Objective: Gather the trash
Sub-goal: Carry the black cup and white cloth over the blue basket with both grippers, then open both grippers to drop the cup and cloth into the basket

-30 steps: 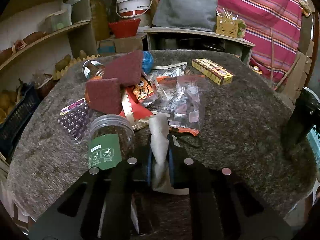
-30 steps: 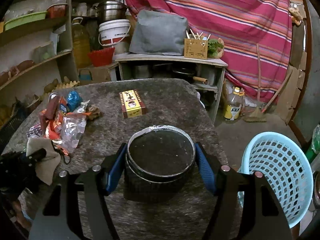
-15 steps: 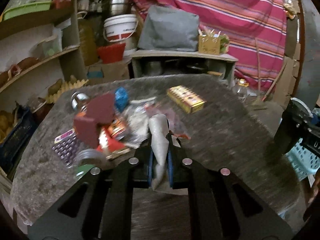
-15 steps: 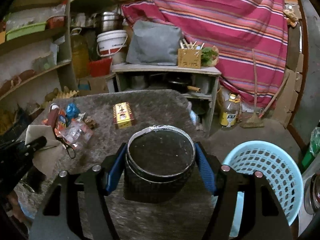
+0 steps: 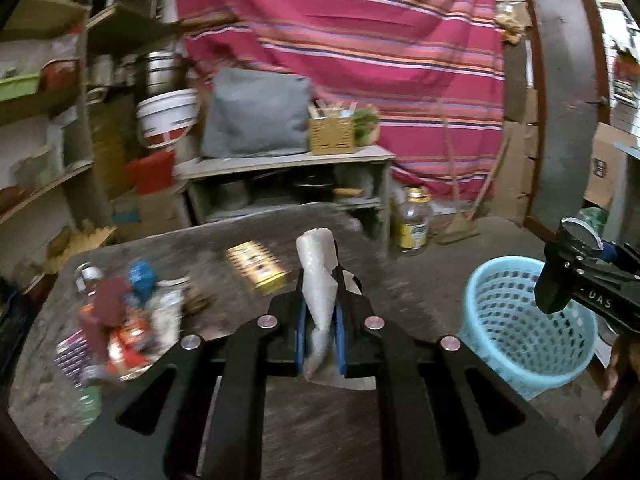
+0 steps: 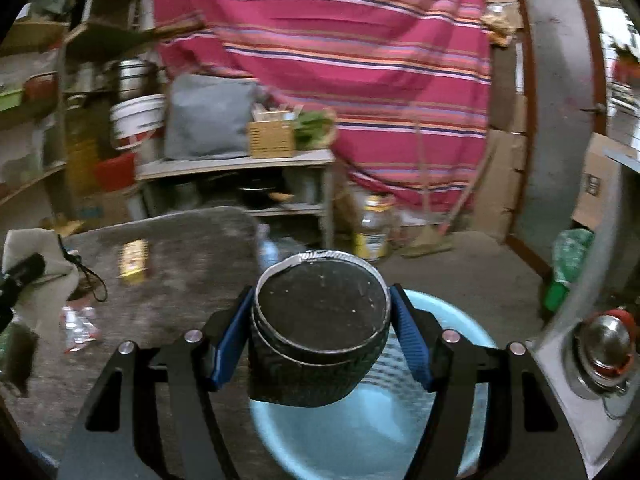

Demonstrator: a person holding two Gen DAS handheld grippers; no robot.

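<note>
Through the left wrist view, you have swung away from the pile of wrappers (image 5: 120, 320) at the table's left edge. The pale blue perforated plastic basket (image 5: 520, 320) on the floor beyond the table's right edge has come into sight. Your left gripper (image 5: 319, 316) is pinching a crumpled off-white paper napkin (image 5: 316, 280). It is light and limp, so your mid-length hold should keep it, but expect it to flop and flutter when released.

Through the right wrist view, you have carried over until the basket (image 6: 360, 432) sits directly below. Your right gripper (image 6: 320, 344) clamps a squat, dark, foil-rimmed round container (image 6: 320, 328) by its sidewalls. It looks thin-walled, so squeeze gently near the rim.
</note>
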